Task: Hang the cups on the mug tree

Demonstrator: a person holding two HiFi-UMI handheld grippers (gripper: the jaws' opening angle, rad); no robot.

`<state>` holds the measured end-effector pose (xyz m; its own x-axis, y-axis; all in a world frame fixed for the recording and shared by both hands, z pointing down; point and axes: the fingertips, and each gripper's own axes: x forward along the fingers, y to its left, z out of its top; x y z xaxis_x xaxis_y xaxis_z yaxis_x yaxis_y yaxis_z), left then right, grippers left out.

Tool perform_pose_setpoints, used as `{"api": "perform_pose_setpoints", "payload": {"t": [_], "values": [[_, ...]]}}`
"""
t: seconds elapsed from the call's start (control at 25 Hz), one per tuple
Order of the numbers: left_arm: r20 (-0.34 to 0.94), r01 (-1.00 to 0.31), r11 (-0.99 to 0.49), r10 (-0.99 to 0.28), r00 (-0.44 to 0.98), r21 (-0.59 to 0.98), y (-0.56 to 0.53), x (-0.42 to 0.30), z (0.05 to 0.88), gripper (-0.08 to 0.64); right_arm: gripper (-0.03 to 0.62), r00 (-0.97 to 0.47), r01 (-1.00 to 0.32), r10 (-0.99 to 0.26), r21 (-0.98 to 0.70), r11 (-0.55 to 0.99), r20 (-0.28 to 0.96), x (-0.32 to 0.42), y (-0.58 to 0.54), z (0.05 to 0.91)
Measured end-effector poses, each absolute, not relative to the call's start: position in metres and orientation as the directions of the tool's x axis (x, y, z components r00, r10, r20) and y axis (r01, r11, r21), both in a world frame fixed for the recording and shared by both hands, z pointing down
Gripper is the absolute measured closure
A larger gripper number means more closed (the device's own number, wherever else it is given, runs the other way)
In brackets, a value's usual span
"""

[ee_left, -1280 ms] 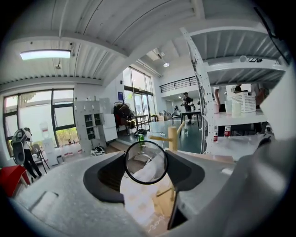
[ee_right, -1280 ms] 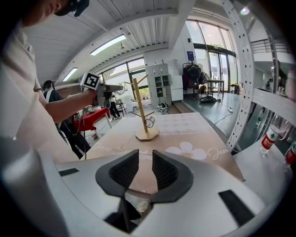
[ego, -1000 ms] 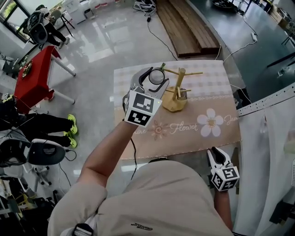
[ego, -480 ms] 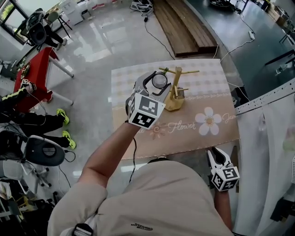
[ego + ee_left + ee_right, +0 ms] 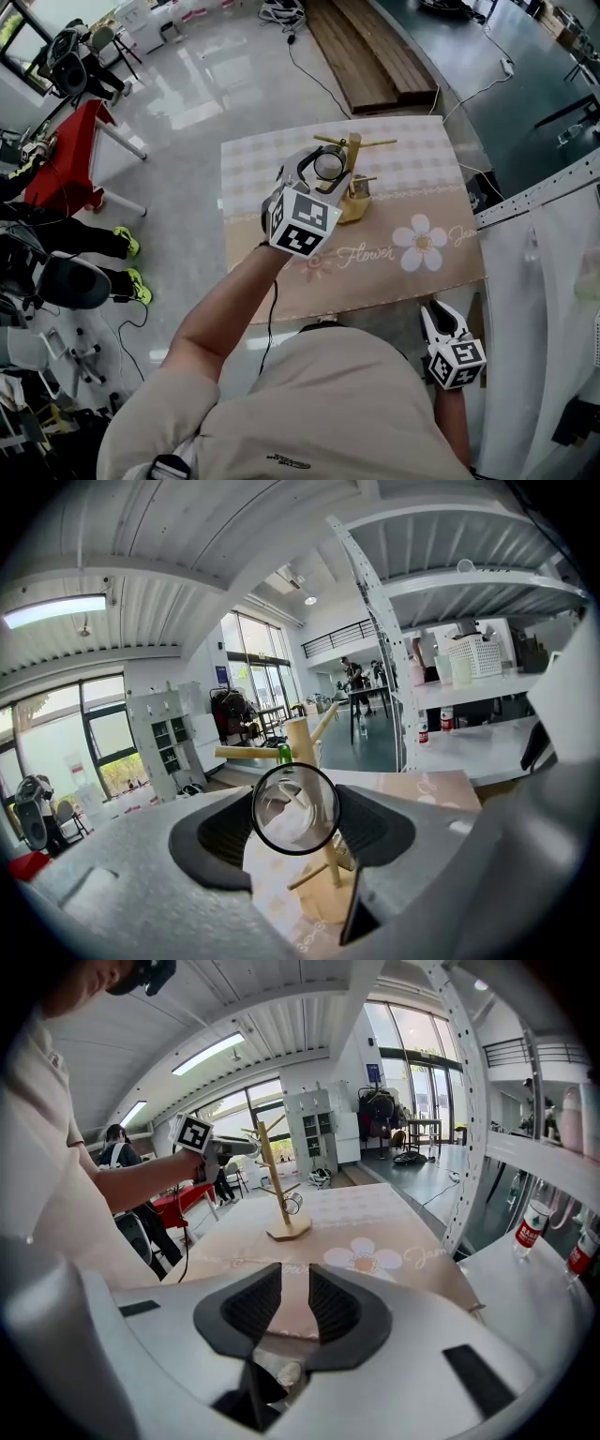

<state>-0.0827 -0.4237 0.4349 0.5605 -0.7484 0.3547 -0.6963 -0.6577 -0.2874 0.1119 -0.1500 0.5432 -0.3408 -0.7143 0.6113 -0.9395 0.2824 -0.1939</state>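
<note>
Near the far edge of the table (image 5: 412,281), the left gripper (image 5: 322,171) is clamped on a clear glass cup (image 5: 328,166), held just beside the post of the mug tree (image 5: 354,155), close to an upper peg (image 5: 246,753). The likely trouble is a misaligned handle: the glass could knock the peg or post, tip the light wooden tree, or shake loose the second cup (image 5: 367,191) hanging lower down. The right gripper (image 5: 441,323), jaws nearly together on nothing, waits off the near right corner, too far away to steady the base.
</note>
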Motion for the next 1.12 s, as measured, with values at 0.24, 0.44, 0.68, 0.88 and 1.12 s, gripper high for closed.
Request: {"api": "perform_pose_setpoints", "payload": {"t": [0.24,0.44,0.68,0.88,1.12], "values": [[0.369,-0.694,-0.66,-0.745,0.556,-0.288,-0.425,-0.082,0.437,0.282,0.492,-0.337,-0.941,-0.717,-0.2,0.272,0.611,0.117,-0.145,0.545],[0.371,-0.707,-0.644,-0.758,0.536,-0.293,-0.422,-0.083,0.438,0.282,0.492,-0.347,-0.937,-0.717,-0.203,0.283,0.604,0.12,-0.144,0.546],[0.372,-0.727,-0.623,-0.773,0.514,-0.289,-0.415,-0.085,0.435,0.282,0.492,-0.357,-0.934,-0.718,-0.208,0.291,0.597,0.128,-0.136,0.544],[0.363,-0.75,-0.597,-0.791,0.492,-0.285,-0.403,-0.089,0.426,0.282,0.492,-0.377,-0.926,-0.72,-0.212,0.313,0.583,0.136,-0.13,0.542],[0.363,-0.777,-0.591,-0.788,0.498,-0.217,-0.365,-0.089,0.422,0.282,0.505,-0.423,-0.904,-0.711,-0.201,0.378,0.562,0.14,-0.125,0.536]]}}
